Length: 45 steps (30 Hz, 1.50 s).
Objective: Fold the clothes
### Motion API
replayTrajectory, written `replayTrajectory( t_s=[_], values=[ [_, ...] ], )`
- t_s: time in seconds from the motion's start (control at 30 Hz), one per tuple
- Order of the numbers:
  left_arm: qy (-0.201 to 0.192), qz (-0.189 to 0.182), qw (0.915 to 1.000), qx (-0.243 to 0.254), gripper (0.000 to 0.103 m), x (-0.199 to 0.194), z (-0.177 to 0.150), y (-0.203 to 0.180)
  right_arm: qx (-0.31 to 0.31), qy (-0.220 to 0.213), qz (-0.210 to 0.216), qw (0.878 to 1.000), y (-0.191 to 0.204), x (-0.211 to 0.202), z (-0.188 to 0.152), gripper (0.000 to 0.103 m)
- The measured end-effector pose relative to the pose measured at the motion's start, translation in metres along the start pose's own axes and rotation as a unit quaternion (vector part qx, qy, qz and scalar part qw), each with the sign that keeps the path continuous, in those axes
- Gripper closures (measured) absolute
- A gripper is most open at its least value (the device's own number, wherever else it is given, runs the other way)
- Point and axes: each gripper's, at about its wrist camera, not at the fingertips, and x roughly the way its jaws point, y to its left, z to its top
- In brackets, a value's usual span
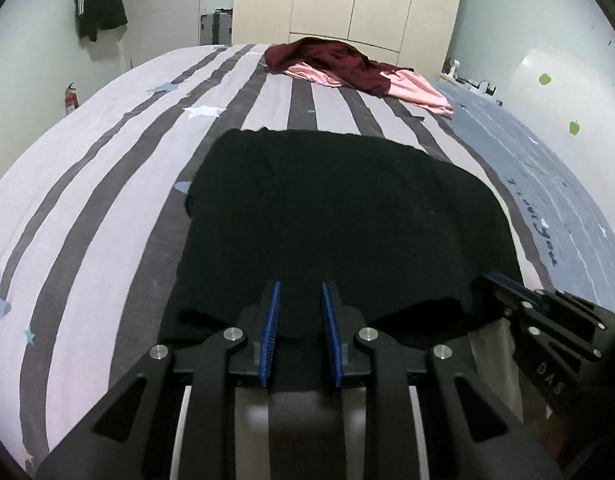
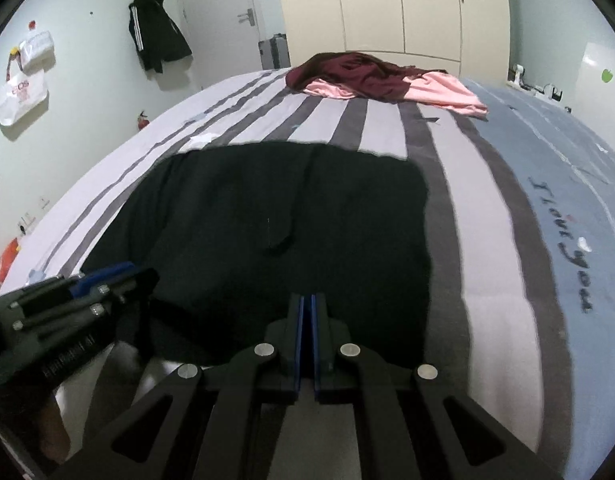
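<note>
On the striped bed, a black garment lies flat near the front edge, its fold stage unclear; maroon and pink clothes lie crumpled at the far edge. The left claw is open over its hem; the right claw is closed, whether on cloth I cannot tell.

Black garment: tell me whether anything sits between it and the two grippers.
Nothing visible does. The black garment lies flat on the striped bedspread, directly under the open left gripper and the closed right gripper. The maroon and pink clothes lie apart, at the bed's far end.
</note>
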Motion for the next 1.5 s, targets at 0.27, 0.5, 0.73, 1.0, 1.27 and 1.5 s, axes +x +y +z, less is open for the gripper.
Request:
replayTrajectory(
  t_s=[0.27,0.5,0.73,1.0,1.27,1.5],
  values=[
    [-0.003,0.001,0.9998,0.021,0.084,-0.025,0.006,0.0,0.022,0.027,-0.023,0.999,-0.017,-0.014,-0.013,0.099],
    [-0.051,0.001,0.9986,0.013,0.084,-0.026,0.049,0.005,0.023,-0.03,-0.007,0.999,-0.006,-0.021,0.032,0.099],
    [-0.047,0.035,0.9982,0.01,0.084,0.031,0.074,0.034,0.009,-0.06,0.001,0.998,-0.002,0.025,0.079,0.099],
    [-0.016,0.027,0.9993,-0.018,0.065,0.039,0.072,0.059,0.021,-0.012,0.009,1.0,-0.034,0.048,0.07,0.1],
    [0.006,0.029,0.9964,-0.08,0.038,0.025,0.1,0.09,0.054,0.026,0.031,0.998,-0.068,0.058,0.083,0.062],
    [0.046,-0.003,0.9953,-0.086,0.028,0.064,0.132,0.08,0.082,0.064,0.065,0.992,-0.089,0.082,0.098,0.055]
  ],
)
